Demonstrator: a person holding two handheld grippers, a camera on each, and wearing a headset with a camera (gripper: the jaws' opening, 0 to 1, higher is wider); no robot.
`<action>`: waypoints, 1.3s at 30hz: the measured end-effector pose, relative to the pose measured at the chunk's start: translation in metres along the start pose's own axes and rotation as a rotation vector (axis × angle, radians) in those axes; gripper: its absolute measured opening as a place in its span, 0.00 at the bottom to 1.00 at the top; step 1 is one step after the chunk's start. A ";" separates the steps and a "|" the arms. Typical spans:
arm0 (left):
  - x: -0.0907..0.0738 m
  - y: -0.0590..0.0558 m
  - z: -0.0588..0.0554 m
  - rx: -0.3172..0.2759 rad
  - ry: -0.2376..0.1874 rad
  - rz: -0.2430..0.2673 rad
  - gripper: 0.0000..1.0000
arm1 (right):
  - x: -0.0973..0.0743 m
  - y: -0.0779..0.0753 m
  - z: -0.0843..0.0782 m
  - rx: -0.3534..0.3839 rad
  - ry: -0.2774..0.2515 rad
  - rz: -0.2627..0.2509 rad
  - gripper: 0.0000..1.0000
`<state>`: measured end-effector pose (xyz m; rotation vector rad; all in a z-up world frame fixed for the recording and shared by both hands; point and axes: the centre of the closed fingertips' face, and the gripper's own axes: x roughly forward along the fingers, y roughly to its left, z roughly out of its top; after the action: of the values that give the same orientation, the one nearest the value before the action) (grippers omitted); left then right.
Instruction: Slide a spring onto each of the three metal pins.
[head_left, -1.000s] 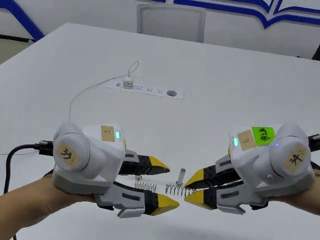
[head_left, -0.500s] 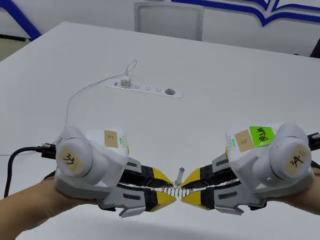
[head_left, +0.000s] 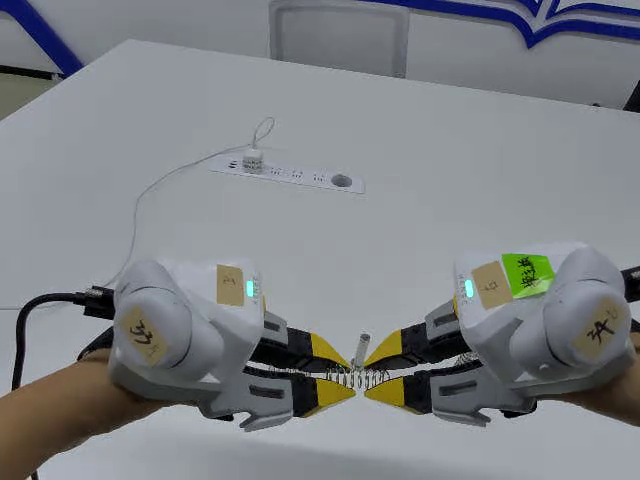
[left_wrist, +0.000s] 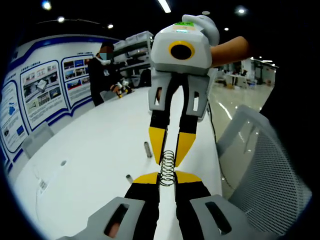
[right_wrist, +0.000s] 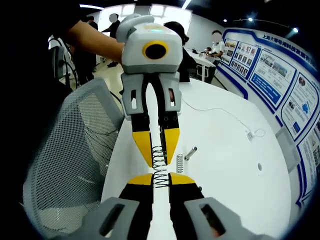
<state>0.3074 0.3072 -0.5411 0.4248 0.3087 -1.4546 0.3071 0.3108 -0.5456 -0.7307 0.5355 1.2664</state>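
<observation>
A short metal spring (head_left: 357, 378) hangs level between the two grippers, just above the white table (head_left: 420, 200). My left gripper (head_left: 348, 377) is shut on its left end and my right gripper (head_left: 368, 378) is shut on its right end, yellow tips almost touching. In the left gripper view the spring (left_wrist: 168, 167) runs from my own jaws (left_wrist: 167, 178) up to the right gripper (left_wrist: 170, 150). A metal pin (head_left: 362, 345) stands just behind the tips. A second pin (left_wrist: 129, 178) stands on the table nearby. Another spring (right_wrist: 179, 162) lies on the table beside a pin (right_wrist: 190, 152).
A white power strip (head_left: 290, 175) with a small plug (head_left: 253, 158) and thin white cable lies mid-table. A black cable (head_left: 40, 300) trails from the left gripper. A grey chair (head_left: 340, 35) stands at the far edge, a mesh chair (right_wrist: 75, 150) at the near edge.
The left gripper, open a second ago, has moved right and shut on the free end of the spring that the right gripper held. Both grippers have come closer together.
</observation>
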 end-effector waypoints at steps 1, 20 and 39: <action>0.000 0.000 0.001 0.001 -0.004 -0.003 0.10 | 0.000 -0.001 0.000 0.000 -0.005 -0.002 0.12; -0.001 0.001 0.007 0.037 0.001 -0.008 0.10 | -0.009 -0.005 -0.002 0.162 -0.082 0.010 0.12; -0.004 -0.001 0.006 0.030 -0.003 0.000 0.10 | -0.024 -0.002 0.045 0.231 -0.278 0.054 0.11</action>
<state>0.3053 0.3075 -0.5342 0.4472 0.2852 -1.4614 0.3024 0.3284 -0.4983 -0.3424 0.4655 1.3055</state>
